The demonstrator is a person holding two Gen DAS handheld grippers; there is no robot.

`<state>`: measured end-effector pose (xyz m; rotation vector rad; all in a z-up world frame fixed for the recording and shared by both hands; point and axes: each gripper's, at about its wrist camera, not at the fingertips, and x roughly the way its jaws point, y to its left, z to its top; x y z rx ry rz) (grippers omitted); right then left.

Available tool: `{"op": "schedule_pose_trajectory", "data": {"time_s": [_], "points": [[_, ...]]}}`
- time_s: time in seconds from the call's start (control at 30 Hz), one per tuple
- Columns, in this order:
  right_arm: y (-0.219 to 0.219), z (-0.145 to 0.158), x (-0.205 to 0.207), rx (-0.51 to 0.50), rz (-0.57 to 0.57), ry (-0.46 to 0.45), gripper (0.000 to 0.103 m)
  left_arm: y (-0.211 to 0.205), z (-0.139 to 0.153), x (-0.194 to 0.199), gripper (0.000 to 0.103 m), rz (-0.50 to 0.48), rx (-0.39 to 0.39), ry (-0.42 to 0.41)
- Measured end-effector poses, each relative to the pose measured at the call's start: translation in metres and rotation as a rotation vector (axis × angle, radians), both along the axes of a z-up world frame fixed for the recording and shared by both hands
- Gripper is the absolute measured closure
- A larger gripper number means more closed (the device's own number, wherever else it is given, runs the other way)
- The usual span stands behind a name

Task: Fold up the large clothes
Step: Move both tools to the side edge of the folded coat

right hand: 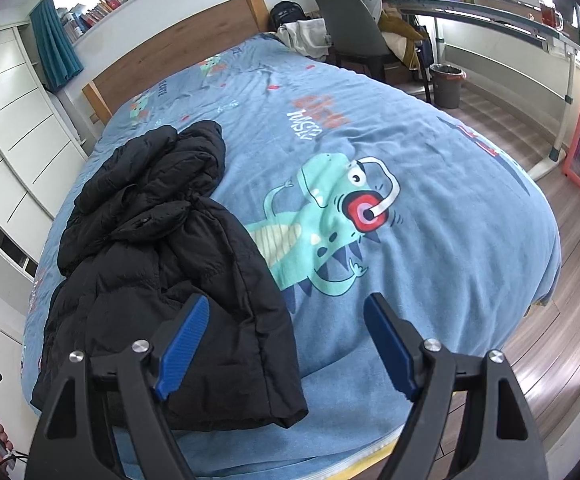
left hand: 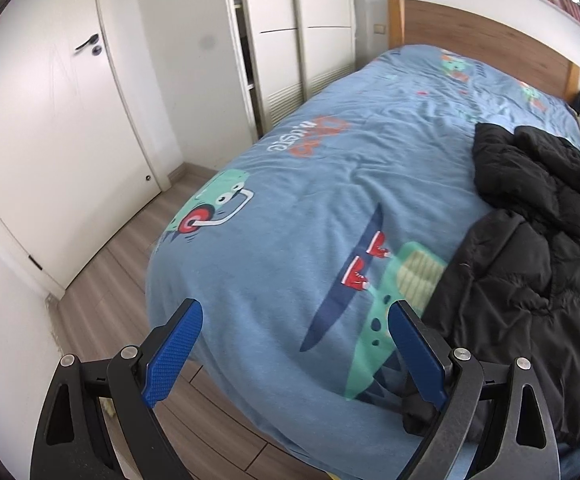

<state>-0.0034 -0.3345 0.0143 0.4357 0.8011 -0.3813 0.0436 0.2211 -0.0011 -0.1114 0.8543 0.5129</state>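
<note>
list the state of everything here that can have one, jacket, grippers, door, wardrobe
jacket: crumpled on the bed, unfolded, not held
left gripper: open, nothing between its fingers
right gripper: open, over the jacket's near hem, gripping nothing
door: shut
wardrobe: sliding door slightly open
bedspread: spread flat, lightly wrinkled

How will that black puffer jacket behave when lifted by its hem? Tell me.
The black puffer jacket lies crumpled with soft folds, so it will likely flop and sag. Its quilted, puffy fill suggests it is light for its bulk. The smooth shell may slip between the pads.
</note>
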Motion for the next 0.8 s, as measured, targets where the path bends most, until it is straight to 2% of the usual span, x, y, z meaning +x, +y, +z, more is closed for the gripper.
{"op": "schedule_pose_trajectory", "data": {"time_s": [0.1, 0.27, 0.57, 0.8], "points": [[-0.005, -0.006, 0.0, 0.015, -0.009, 0.002, 0.023, 0.0, 0.0, 0.005, 0.01, -0.001, -0.005, 0.009], [-0.006, -0.017, 0.001, 0.03, 0.005, 0.014, 0.023, -0.007, -0.006, 0.018, 0.01, -0.045, -0.067, 0.013], [0.002, -0.032, 0.01, 0.051, 0.066, 0.032, 0.023, -0.034, -0.031, 0.04, 0.01, -0.124, -0.131, 0.075], [0.009, -0.046, 0.024, 0.078, 0.104, 0.053, 0.023, -0.038, -0.049, 0.049, 0.01, -0.131, -0.179, 0.111]]}}
